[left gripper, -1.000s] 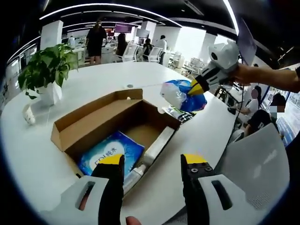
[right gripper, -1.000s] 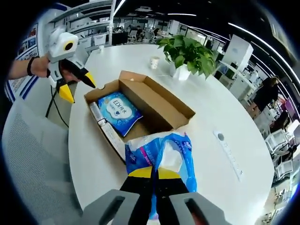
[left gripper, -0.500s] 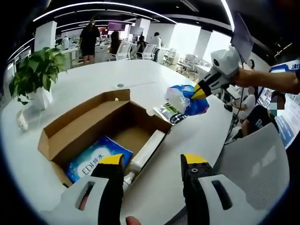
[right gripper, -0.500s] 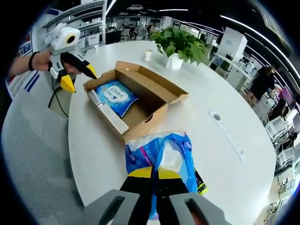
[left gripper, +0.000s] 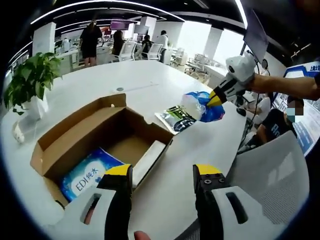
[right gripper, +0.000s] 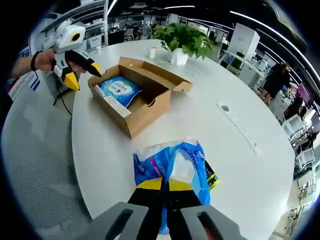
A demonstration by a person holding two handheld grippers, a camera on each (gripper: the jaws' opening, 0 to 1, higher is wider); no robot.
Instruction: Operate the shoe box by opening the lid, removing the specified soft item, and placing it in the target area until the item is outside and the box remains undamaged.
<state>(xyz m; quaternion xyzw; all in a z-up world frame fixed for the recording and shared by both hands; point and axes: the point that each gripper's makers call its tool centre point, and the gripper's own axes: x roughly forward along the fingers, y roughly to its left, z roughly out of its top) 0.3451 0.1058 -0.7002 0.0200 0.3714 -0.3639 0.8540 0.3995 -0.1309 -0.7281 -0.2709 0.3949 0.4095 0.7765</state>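
The open cardboard shoe box (left gripper: 80,132) (right gripper: 145,107) sits on the white round table, holding a blue tissue pack (left gripper: 85,172) (right gripper: 119,88) and a long white item (left gripper: 148,160). My right gripper (right gripper: 164,187) (left gripper: 212,98) is shut on a blue and clear soft plastic bag (right gripper: 172,167) (left gripper: 200,106), held above the table to the right of the box. A flat dark packet (left gripper: 175,117) (right gripper: 211,176) lies on the table under the bag. My left gripper (left gripper: 162,172) (right gripper: 82,75) is open near the box's front corner, with nothing between its jaws.
A potted plant (left gripper: 27,82) (right gripper: 182,40) and a small white cup (right gripper: 152,52) stand beyond the box. A power strip (right gripper: 240,127) runs across the table's middle. Grey chair (left gripper: 272,175) sits at the table's edge. People stand and sit in the office behind.
The right gripper has carried the bag farther from the box, toward the table's edge. The left gripper's view has shifted slightly; its jaws stay open.
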